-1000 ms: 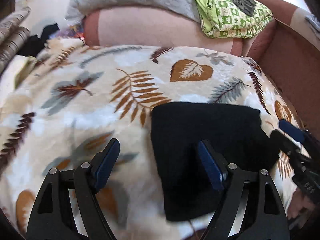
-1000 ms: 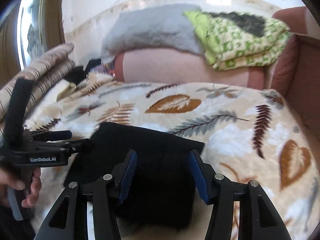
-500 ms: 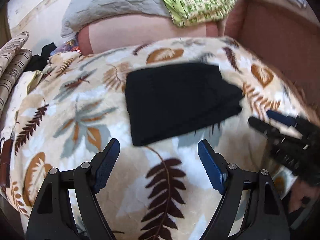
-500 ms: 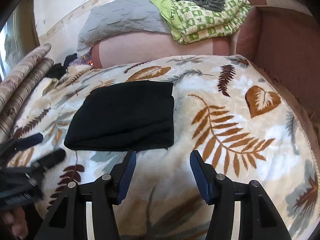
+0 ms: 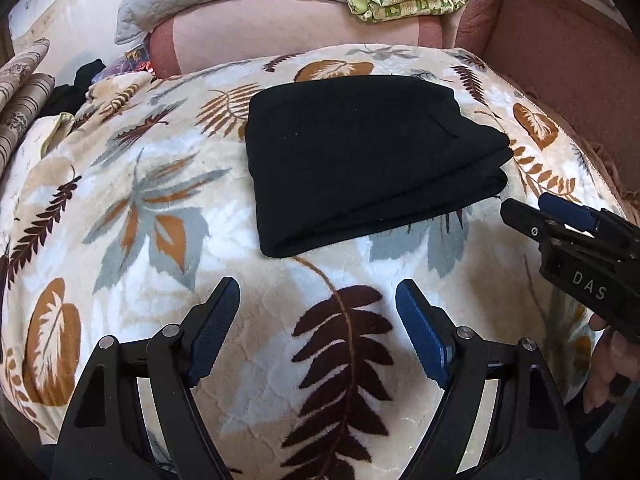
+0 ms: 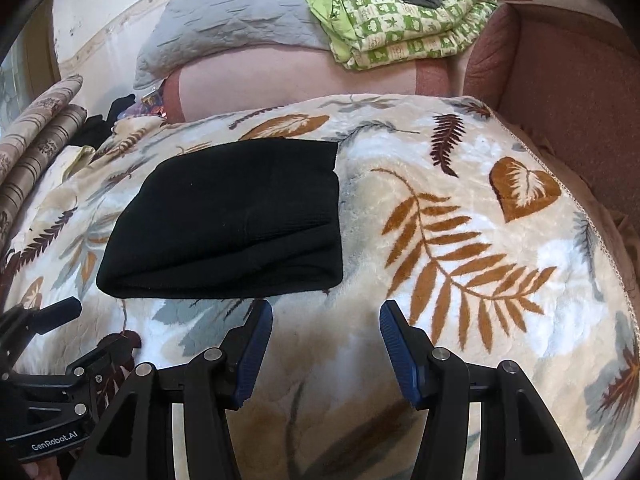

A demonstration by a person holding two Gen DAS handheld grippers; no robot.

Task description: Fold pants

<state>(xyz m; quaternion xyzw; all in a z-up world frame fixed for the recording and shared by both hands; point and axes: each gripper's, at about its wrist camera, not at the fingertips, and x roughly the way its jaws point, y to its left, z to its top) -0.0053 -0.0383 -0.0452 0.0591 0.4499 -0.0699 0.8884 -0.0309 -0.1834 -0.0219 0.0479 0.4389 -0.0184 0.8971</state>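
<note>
Black pants (image 5: 360, 156) (image 6: 232, 220) lie folded into a thick rectangle on the leaf-patterned blanket (image 5: 160, 220) (image 6: 460, 240). My left gripper (image 5: 318, 312) hangs open over bare blanket, short of the pants' near edge, nothing between its blue pads. My right gripper (image 6: 326, 328) is open too, just below the pants' near right corner, touching nothing. From the left wrist camera the right gripper (image 5: 560, 216) shows at the right edge, beside the stack. The left gripper (image 6: 60, 332) appears at the lower left of the right wrist view.
A pink bolster (image 6: 300, 80) lies behind the blanket, with a grey quilt (image 6: 232, 24) and a green patterned blanket (image 6: 408, 24) on top. A reddish sofa arm (image 6: 560, 100) rises on the right. Rolled striped fabric (image 6: 36, 148) and dark clothes (image 6: 100, 124) sit at left.
Both grippers have drawn back from the folded pants toward the near edge of the blanket. A second ago their fingers were over the pants; now both are clear of them.
</note>
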